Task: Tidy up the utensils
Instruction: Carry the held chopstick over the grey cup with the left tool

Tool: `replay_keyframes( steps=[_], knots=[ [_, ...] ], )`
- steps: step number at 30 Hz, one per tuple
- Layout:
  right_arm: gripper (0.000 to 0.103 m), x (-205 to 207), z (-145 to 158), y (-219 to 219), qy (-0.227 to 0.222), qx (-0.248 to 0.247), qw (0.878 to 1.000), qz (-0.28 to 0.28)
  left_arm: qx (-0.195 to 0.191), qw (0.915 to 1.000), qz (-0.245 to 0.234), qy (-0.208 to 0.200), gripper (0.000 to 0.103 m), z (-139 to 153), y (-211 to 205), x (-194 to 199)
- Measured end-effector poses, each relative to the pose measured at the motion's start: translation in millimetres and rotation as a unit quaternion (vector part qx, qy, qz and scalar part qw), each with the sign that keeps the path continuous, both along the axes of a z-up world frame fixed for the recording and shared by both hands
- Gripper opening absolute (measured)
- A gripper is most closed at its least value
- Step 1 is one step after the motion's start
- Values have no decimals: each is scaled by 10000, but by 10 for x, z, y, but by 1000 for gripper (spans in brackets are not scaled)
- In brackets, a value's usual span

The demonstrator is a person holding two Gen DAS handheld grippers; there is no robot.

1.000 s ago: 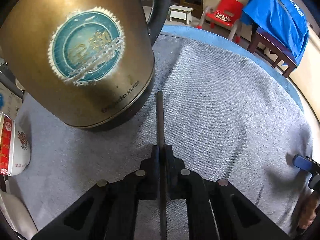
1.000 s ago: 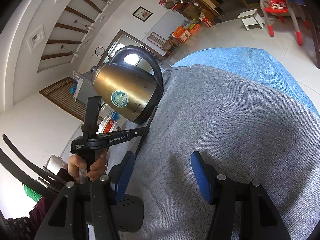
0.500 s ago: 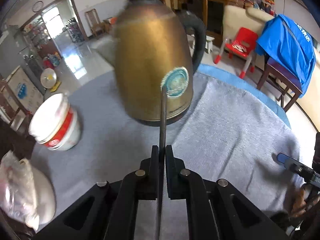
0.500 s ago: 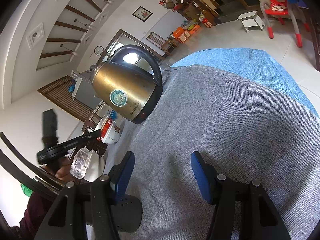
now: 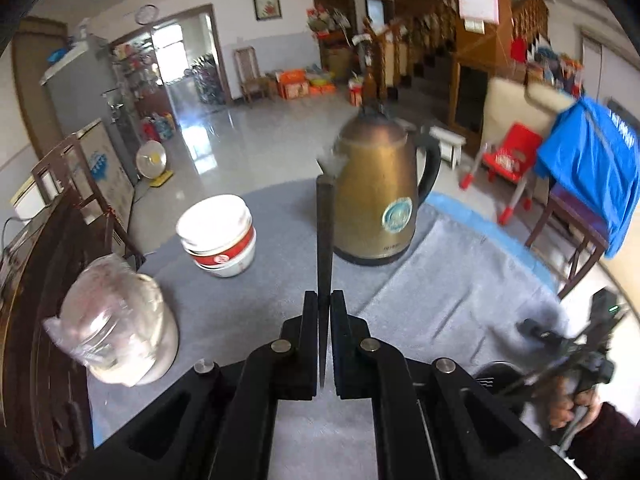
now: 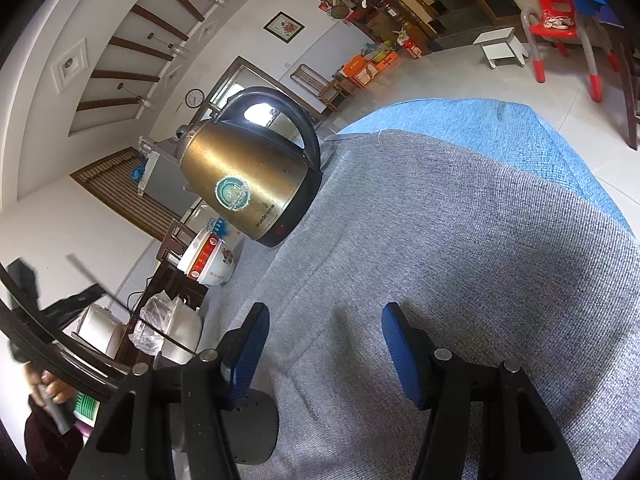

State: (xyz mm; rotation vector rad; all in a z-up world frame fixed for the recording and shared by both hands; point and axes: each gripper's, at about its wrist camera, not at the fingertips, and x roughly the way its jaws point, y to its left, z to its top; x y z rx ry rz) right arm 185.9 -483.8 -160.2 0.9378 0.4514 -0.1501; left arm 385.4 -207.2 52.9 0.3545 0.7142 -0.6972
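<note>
Overhead, the left gripper (image 5: 324, 300) was clamped tight on a thin dark utensil (image 5: 323, 232), a flat stick-like piece whose kind could not be told; it passed between the two black jaws and stuck out forward, its squared tip lying, in the left wrist view, across the lower front of the brass-coloured kettle (image 5: 376, 196). That gripper was held up in the air, above the grey cloth (image 5: 440, 280) that covered the table, so the utensil touched nothing but the jaws. The kettle stood upright on the cloth with its black handle (image 5: 430, 168) turned to the right in that view. Left of it stood a white tub with a red band (image 5: 218, 236), and nearer the table's edge a pot wrapped in clear plastic (image 5: 116, 320). The right gripper (image 6: 320, 344) stood about half open, its blue pads (image 6: 400, 352) well apart with only bare cloth showing between them, and it had hold of nothing. Just beside its left finger sat a black perforated cylinder (image 6: 248, 428). From the right wrist view the left gripper and its stick appeared blurred at the far left, a hand (image 6: 52, 388) below them gripping the handle. A blue cloth (image 6: 500, 128) showed beyond the grey one.
</note>
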Motion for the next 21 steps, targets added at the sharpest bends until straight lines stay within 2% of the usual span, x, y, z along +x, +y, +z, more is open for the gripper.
replay_keyframes(
  steps=[6,11,18,21],
  knots=[
    [61,-1,3,2,5,-14,10000,-1,-787,9967,106,-147,6,427,325,-492],
    [61,5,3,-1,-2,-11,10000,13,-1211,9915,237,-411,6,697,459,-872],
    [61,-7,-5,-7,-36,18,10000,29,-1838,9783,432,-849,6,939,481,-1310],
    [61,-11,-4,-8,-43,24,10000,29,-2012,9754,394,-804,6,925,394,-1434]
  ],
)
